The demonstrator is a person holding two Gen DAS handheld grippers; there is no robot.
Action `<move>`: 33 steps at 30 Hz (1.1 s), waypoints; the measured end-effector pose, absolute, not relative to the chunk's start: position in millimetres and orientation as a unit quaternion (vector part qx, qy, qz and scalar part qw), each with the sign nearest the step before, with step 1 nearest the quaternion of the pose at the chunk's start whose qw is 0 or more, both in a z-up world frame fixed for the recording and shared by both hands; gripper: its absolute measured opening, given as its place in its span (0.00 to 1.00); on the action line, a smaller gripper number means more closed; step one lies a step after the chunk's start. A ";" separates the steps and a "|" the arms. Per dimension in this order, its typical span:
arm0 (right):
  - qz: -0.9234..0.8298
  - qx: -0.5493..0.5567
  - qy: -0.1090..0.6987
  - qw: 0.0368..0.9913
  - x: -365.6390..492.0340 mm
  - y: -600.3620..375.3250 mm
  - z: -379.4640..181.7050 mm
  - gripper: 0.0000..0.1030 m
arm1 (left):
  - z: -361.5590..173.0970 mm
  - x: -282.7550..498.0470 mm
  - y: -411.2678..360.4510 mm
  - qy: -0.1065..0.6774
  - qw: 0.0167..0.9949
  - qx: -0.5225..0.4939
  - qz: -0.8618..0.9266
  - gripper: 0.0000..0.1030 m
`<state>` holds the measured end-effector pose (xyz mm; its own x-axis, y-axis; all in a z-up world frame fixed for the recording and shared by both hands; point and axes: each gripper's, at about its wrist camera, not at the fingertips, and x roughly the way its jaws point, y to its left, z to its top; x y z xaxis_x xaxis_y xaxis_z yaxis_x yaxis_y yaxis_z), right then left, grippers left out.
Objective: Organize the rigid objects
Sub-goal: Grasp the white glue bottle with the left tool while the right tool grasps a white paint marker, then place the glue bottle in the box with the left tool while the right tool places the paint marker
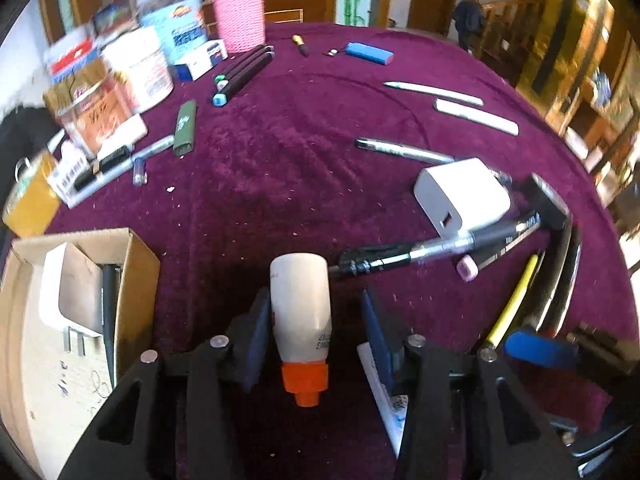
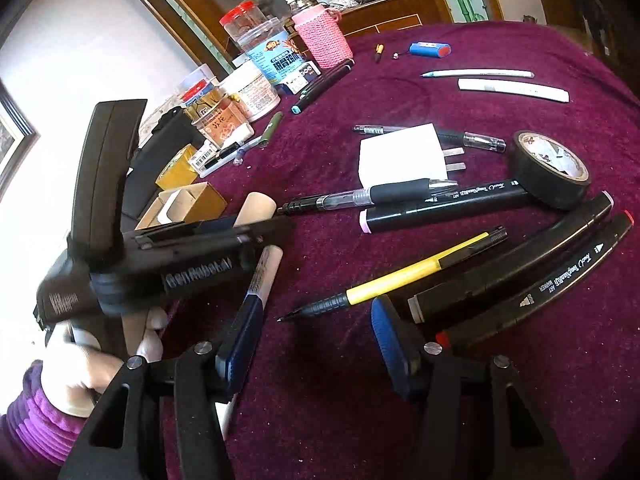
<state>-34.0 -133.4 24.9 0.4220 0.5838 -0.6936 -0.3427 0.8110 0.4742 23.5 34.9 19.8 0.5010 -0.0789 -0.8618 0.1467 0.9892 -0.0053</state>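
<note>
The small white bottle (image 1: 301, 312) with an orange cap (image 1: 305, 380) sits between the jaws of the left gripper (image 1: 316, 340), cap toward the camera and its rounded base pointing away over the purple cloth (image 1: 280, 168). The left pad (image 1: 256, 340) lies against the bottle's side, but a clear gap shows between the bottle and the right pad (image 1: 378, 340), so whether it is truly clamped is hard to tell; the jaws stand partly closed around it. Print on the bottle is too small to read. In the right wrist view the bottle's pale base (image 2: 256, 208) only peeks out past the left gripper's black body (image 2: 192, 256), the rest hidden; a hand (image 2: 80, 368) in a purple sleeve holds that tool. Just left of the bottle, a cardboard box (image 1: 132, 280) holds a white charger and a dark pen, cut off by the edge. The right gripper (image 2: 316, 344) hangs with jaws well apart and nothing between them, over the tip of a yellow pen (image 2: 400, 280), with a white marker (image 2: 264, 272) passing beside its left pad. Farther right lie black markers (image 2: 520, 276), a roll of black tape (image 2: 548, 172) and a white plug adapter (image 2: 400, 152). Far left, jars and a pink knitted holder (image 2: 324, 36) are blurred.
</note>
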 end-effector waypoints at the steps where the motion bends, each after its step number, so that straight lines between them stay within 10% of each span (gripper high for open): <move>1: 0.278 0.131 0.460 0.833 -34.7 -133.4 24.9 0.60 | 21.0 21.7 34.4 0.495 0.865 0.031 -0.074 0.26; 24: 0.249 -0.010 0.442 0.862 -78.5 -65.7 42.7 0.61 | 92.7 -111.4 144.0 0.382 0.875 -0.206 -0.213 0.26; 33: 0.195 -0.053 0.471 0.859 -63.2 -24.3 26.5 0.21 | 104.0 -142.2 190.3 0.346 0.893 -0.214 -0.193 0.26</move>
